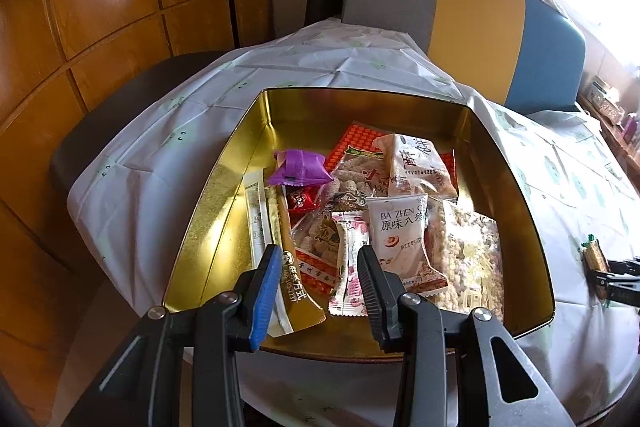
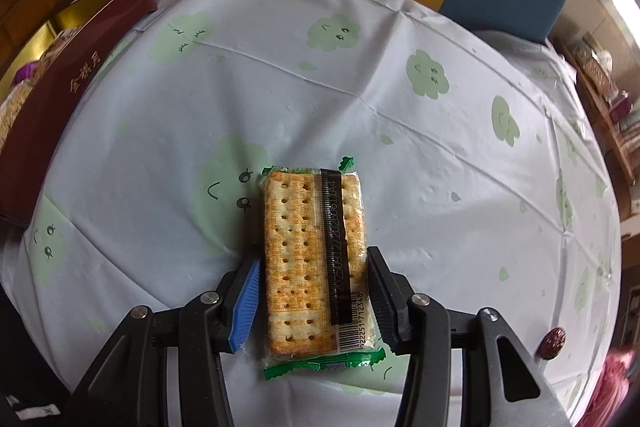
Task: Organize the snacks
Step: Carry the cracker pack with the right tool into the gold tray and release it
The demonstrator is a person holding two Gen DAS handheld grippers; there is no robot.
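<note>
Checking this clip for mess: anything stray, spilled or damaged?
One cracker packet lies on the tablecloth between the open right gripper fingers, outside the gold tin. A small dark sweet sits alone. Nothing looks spilled or torn.

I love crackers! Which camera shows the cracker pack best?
The right wrist view: the cracker pack lies big on the tablecloth, between the open right gripper fingers. The left wrist view shows it only small at the right edge.

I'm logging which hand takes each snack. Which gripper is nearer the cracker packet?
Right. The right gripper straddles the cracker packet on the tablecloth, jaws open. The left gripper hangs open over the gold tin, well away.
</note>
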